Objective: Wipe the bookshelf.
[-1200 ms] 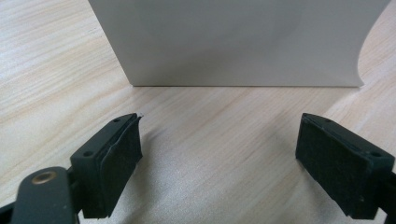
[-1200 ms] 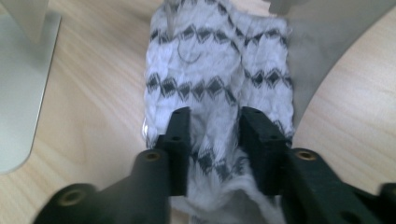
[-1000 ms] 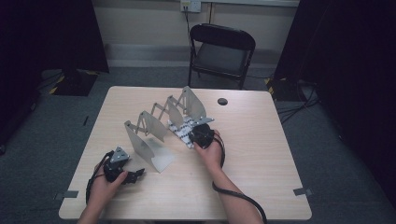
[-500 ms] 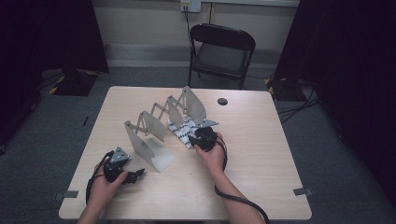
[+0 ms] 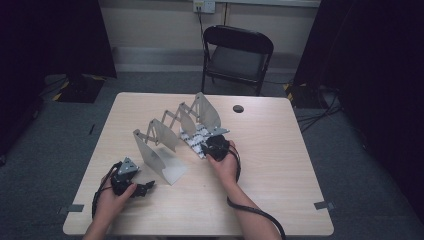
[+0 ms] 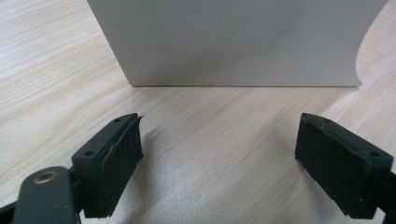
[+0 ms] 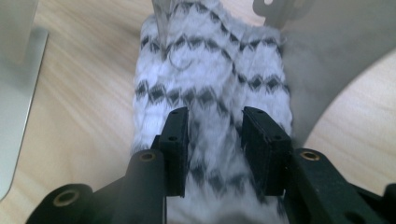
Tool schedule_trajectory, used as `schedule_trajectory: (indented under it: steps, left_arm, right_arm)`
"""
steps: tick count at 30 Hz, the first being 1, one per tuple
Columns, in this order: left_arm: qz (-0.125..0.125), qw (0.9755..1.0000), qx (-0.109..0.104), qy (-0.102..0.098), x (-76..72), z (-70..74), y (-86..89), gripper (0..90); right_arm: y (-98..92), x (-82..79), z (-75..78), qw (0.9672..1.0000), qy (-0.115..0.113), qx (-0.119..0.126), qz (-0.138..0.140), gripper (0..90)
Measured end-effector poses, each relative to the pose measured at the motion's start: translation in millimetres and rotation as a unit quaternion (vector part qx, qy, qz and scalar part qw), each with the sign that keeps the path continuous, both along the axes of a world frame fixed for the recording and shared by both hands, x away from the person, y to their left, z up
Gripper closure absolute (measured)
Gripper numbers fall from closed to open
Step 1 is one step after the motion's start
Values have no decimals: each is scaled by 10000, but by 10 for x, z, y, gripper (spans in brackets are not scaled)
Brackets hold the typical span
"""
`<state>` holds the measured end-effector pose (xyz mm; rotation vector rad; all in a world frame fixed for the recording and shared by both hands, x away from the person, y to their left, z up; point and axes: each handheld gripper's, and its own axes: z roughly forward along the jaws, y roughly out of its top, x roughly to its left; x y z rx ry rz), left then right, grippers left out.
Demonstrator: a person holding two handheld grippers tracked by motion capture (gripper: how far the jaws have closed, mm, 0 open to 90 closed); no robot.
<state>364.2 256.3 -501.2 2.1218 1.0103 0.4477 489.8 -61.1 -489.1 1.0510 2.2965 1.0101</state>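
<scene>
Pale wood surface point(image 5: 280, 165): right claw point(image 7: 215, 135) straddles patterned cloth point(image 7: 210, 79), jaws just closing, not clamped (blurry); may snag rack point(image 5: 175, 125) ahead. Left claw point(image 6: 219, 154) released.

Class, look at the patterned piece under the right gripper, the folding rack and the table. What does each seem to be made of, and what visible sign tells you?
Patterned piece: apparently knitted or woven cloth, white with black zigzags, soft and fuzzy.
Folding rack: seemingly thin sheet metal, matte grey, with sharp, flat plates and scissor links.
Table: pale wood or wood-look laminate, with visible grain lines and a smooth, slightly shiny top.

Black folding chair point(image 5: 238, 55), grey carpet point(image 5: 360, 170)
</scene>
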Motion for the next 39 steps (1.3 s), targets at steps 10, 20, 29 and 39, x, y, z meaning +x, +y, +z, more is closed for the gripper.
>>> schedule_trajectory:
  steps: [10,20,29,39]
  left_arm:
    - [3,10000,-2,3,-3,0,-1,144]
    - [2,10000,0,4,-3,0,-1,144]
    - [2,10000,-1,7,-2,1,-1,145]
    - [3,10000,-3,5,-2,0,-1,144]
  right_arm:
    - [26,0,-45,10000,31,45,11,695]
    - [-122,-128,-16,9998,189,45,-72,756]
    - [-254,-249,46,9997,101,181,-163,465]
    - [-186,-137,-32,9988,363,279,-165,630]
